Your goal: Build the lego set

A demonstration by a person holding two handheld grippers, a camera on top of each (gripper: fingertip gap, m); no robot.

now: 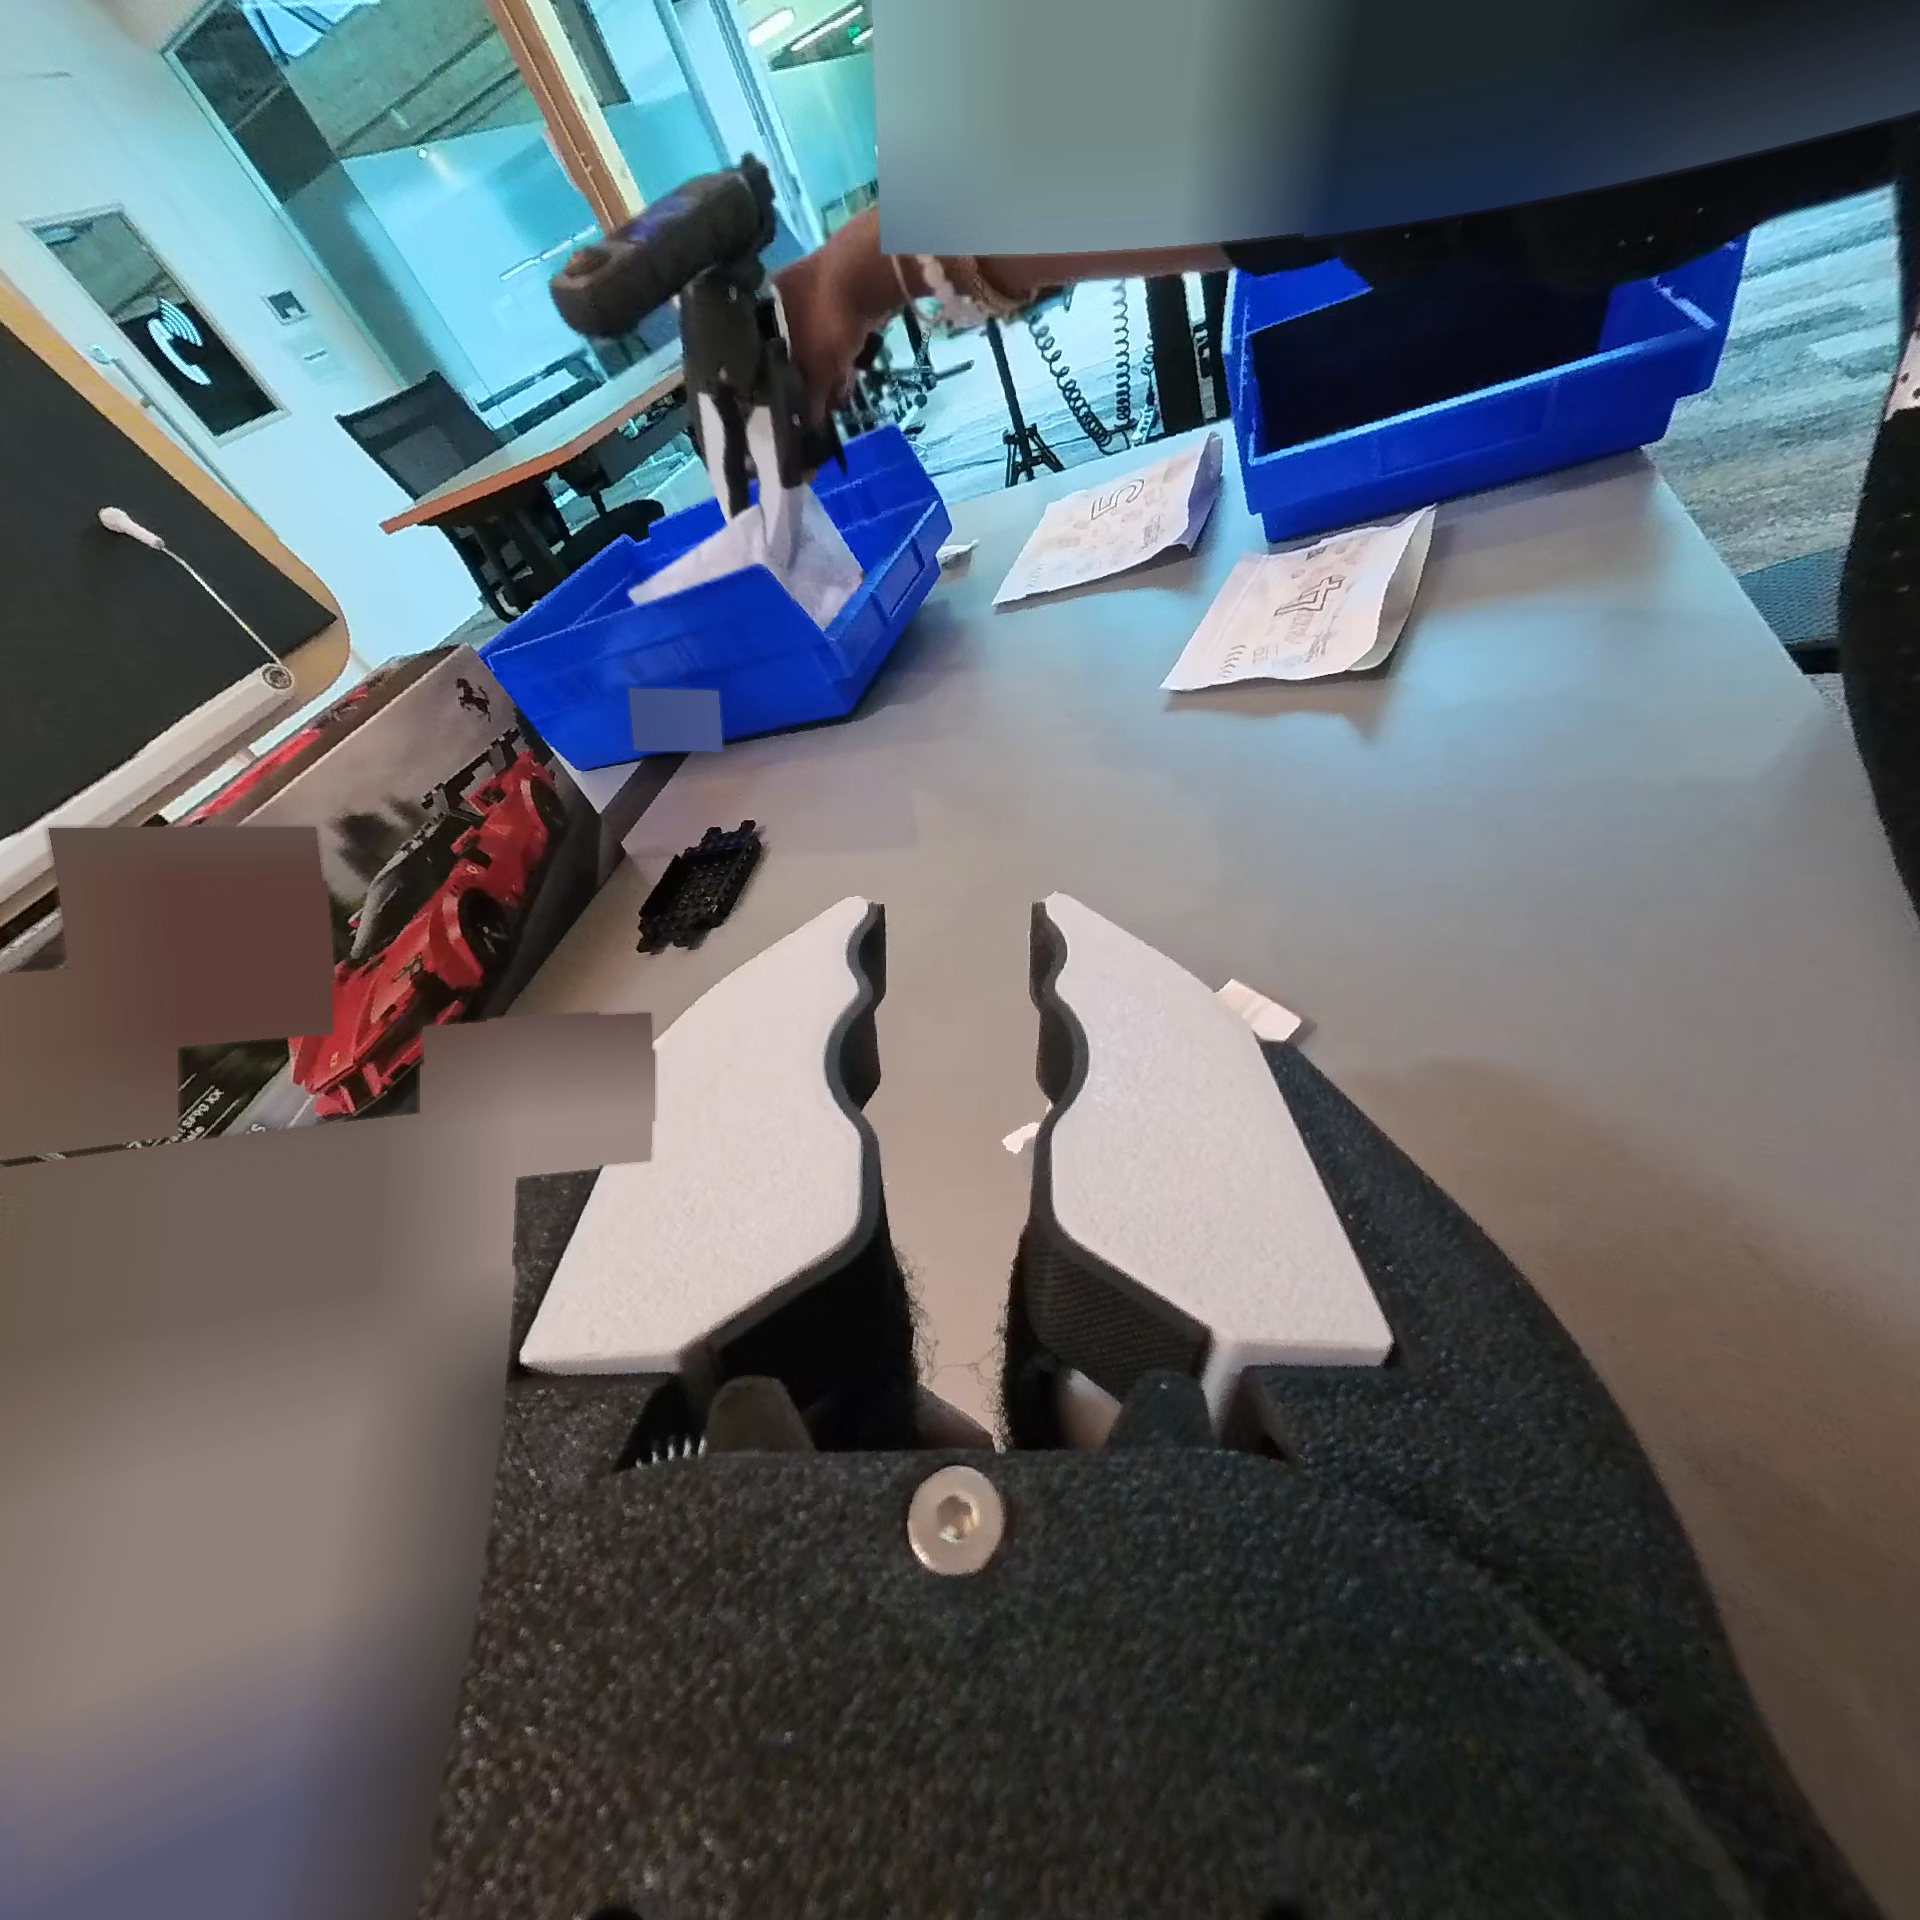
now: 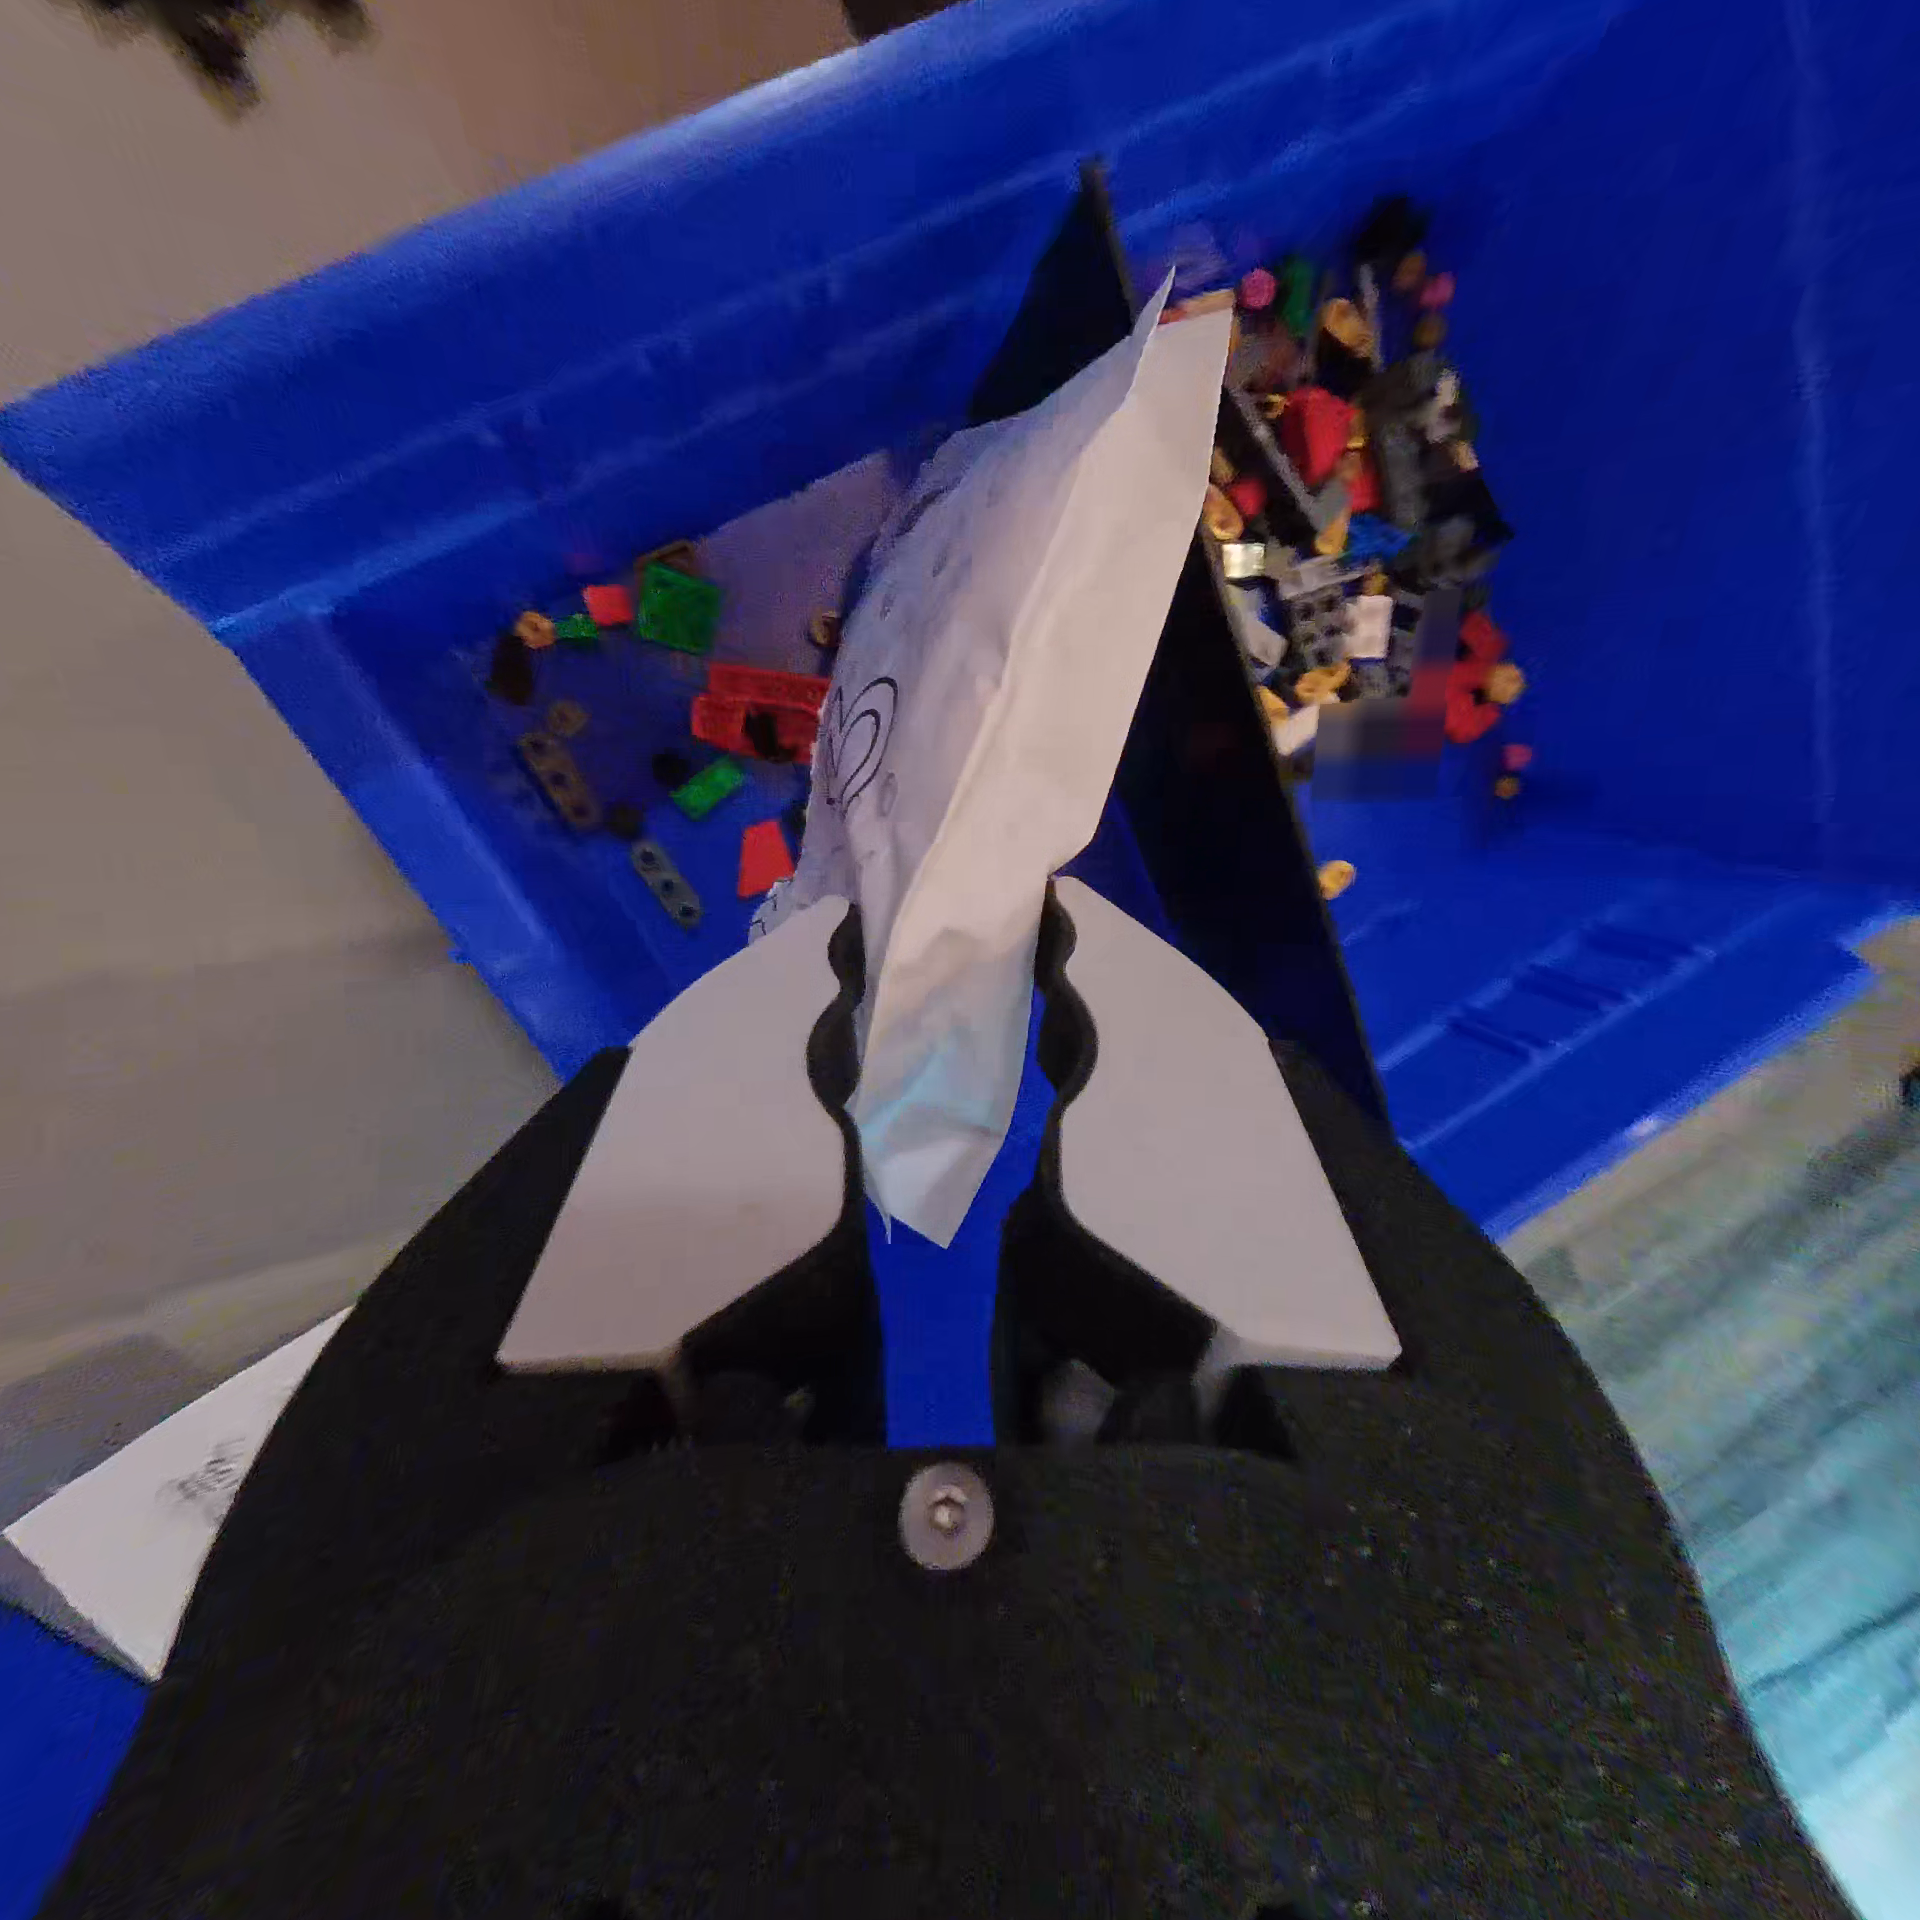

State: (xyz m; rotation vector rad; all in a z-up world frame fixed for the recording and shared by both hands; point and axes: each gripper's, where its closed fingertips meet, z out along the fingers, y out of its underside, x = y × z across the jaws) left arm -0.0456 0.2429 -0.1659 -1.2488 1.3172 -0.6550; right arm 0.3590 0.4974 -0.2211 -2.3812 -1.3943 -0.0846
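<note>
My left gripper (image 1: 958, 914) is open and empty, low over the grey table (image 1: 1143, 831). My right gripper (image 2: 951, 904) is shut on a white printed paper bag (image 2: 1018, 665), with both pads pressing its crumpled end. It holds the bag over a blue bin (image 2: 520, 364), mouth pointing down into it. Several small coloured bricks (image 2: 1351, 499) lie in the bin on both sides of a black divider (image 2: 1205, 727). The left wrist view shows the right gripper (image 1: 764, 478) held by a hand, the bag (image 1: 800, 540) hanging into the bin (image 1: 727, 644).
A black studded plate (image 1: 701, 883) lies left of my left gripper, next to a box with a red car picture (image 1: 447, 873). Two more white paper bags (image 1: 1122, 520) (image 1: 1299, 613) lie farther back, in front of a second blue bin (image 1: 1455, 416). A white scrap (image 1: 1262, 1008) lies at my right. My hands' fingertips stand some 50 centimetres from each other.
</note>
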